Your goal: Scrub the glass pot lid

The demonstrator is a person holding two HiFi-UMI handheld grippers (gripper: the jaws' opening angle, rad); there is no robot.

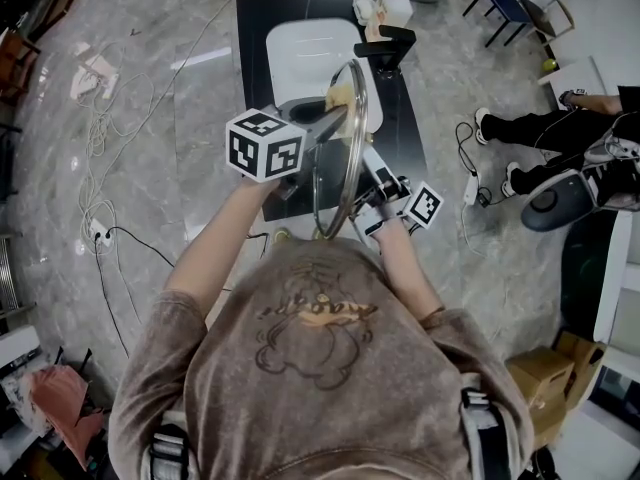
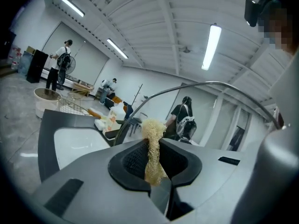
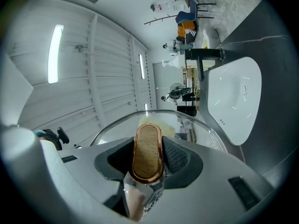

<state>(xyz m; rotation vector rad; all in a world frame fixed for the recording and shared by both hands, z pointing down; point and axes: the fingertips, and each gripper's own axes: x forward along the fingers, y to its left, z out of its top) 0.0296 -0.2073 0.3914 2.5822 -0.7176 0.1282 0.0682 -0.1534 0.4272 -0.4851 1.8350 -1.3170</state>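
The left gripper has its jaws pinching a pale fibrous scrubber against the glass lid; the lid stands on edge above the white sink in the dark tabletop; the right gripper has its jaws clamped on the lid's wooden knob.

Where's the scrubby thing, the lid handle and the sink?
Pale yellow fibrous scrubber (image 2: 150, 141): left gripper view, middle strand.
Oval wooden copper-rimmed lid handle (image 3: 146, 150): right gripper view, wooden face.
White rounded sink (image 1: 310, 53): head view, basin floor.
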